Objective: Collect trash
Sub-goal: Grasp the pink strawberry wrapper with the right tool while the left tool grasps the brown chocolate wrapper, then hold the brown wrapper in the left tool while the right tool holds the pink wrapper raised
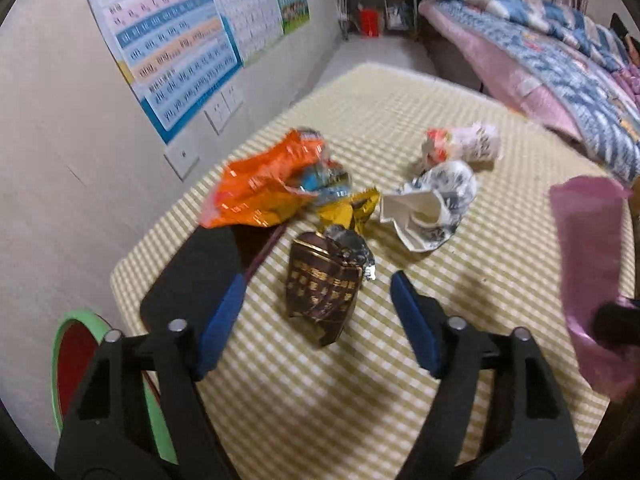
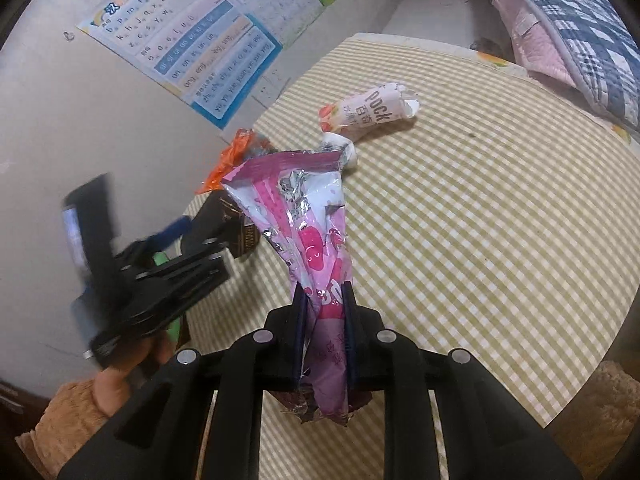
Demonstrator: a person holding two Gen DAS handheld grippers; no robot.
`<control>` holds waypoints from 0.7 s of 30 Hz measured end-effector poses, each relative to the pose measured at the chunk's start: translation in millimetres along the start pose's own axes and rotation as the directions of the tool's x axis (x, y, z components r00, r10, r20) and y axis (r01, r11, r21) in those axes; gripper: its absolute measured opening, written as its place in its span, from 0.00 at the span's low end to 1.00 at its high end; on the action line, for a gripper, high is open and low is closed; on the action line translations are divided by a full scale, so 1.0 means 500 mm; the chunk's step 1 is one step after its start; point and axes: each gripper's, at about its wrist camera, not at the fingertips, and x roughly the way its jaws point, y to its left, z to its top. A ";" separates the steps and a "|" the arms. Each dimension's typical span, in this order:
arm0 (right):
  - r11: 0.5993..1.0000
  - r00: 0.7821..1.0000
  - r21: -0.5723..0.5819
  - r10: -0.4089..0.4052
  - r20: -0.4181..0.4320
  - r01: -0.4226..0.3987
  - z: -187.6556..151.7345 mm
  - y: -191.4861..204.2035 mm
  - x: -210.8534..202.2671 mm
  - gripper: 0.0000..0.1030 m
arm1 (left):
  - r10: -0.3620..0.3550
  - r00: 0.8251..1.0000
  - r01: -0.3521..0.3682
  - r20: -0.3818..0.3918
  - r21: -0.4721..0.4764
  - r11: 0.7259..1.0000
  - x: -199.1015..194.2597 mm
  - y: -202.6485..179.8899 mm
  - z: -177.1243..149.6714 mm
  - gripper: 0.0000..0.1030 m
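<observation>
A: What is the right gripper (image 2: 323,292) doing?

B: It is clenched on a pink wrapper (image 2: 308,224). The two blue pads pinch its lower part, and the rest of the wrapper stands up in front of the camera, crumpled, with silver lining showing at the torn top.

A: And the left gripper (image 1: 318,280)?

B: Released. Its blue fingers (image 1: 224,316) stand apart above the checked tablecloth (image 1: 480,280), and a brown wrapper (image 1: 324,292) with gold print lies on the cloth between them. The pads do not touch it.

A: Where is the rest of the trash?

B: All on the table. Beyond the brown wrapper there is an orange bag (image 1: 260,188), with a small yellow wrapper (image 1: 348,208) just beside it. To the right of those lies a crumpled white packet (image 1: 432,208) with dark print, and farther back a pink and white snack packet (image 1: 464,146). A black flat thing (image 1: 192,276) lies at the left edge of the table, partly under the orange bag.

A: Can each gripper be seen from the other's camera?

B: Yes. From the right wrist the left gripper shows at the left, blurred, held by a hand (image 2: 116,380) in a tan fuzzy sleeve (image 2: 64,420). From the left wrist the pink wrapper shows at the right edge.

A: Anything off the table?

B: A green-rimmed bin (image 1: 72,356) with a red inside, low beside the table, and a bed (image 1: 560,60) with a blue patterned quilt behind.
</observation>
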 end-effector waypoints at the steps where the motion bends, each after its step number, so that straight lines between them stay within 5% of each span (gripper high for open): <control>1: 1.000 1.000 0.000 0.002 -0.001 -0.002 0.007 0.006 0.010 0.17 | -0.007 1.000 0.007 -0.016 -0.003 1.000 0.008 -0.001 -0.001 0.59; 8: 1.000 1.000 0.016 0.021 0.005 -0.021 0.007 0.019 0.017 0.17 | 0.025 0.999 -0.024 -0.021 0.057 0.998 0.018 -0.015 -0.006 0.32; 21: 1.000 1.000 0.020 0.024 -0.008 -0.024 0.000 0.026 0.029 0.17 | -0.038 0.999 0.038 0.001 -0.024 0.999 -0.045 0.022 -0.042 0.27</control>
